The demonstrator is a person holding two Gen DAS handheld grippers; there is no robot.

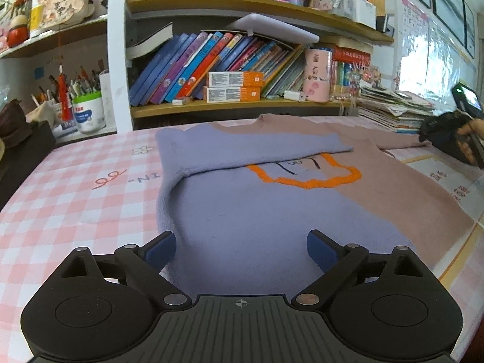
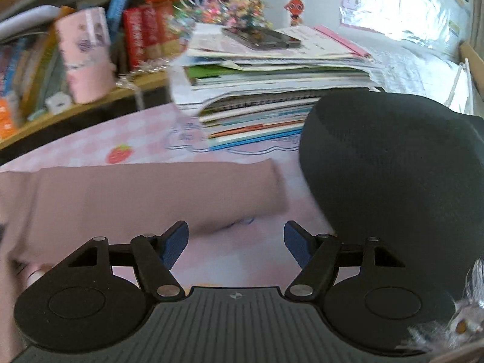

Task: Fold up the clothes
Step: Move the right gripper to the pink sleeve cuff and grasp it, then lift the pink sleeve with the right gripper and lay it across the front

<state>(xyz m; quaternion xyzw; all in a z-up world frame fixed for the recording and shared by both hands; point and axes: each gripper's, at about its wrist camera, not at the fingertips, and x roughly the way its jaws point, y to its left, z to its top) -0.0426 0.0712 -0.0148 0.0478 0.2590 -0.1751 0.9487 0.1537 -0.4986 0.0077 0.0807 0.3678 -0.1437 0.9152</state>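
Note:
A knit sweater (image 1: 257,211), lilac-blue on one half and mauve on the other with an orange outline motif (image 1: 305,178), lies flat on the pink checked tablecloth (image 1: 75,181). Its lilac sleeve (image 1: 242,148) is folded across the chest. The mauve sleeve (image 2: 151,190) stretches out sideways over the cloth. My left gripper (image 1: 240,239) hovers open over the sweater's near hem, nothing between its blue pads. My right gripper (image 2: 236,230) is open just past the mauve sleeve's cuff, with bare tablecloth between its fingers.
A dark round fabric object (image 2: 393,166) sits right of the right gripper. Behind it a stack of books and papers (image 2: 272,90) carries a phone (image 2: 260,37). Shelves of books (image 1: 227,66) line the table's far edge. A hand (image 1: 475,127) shows at the right edge.

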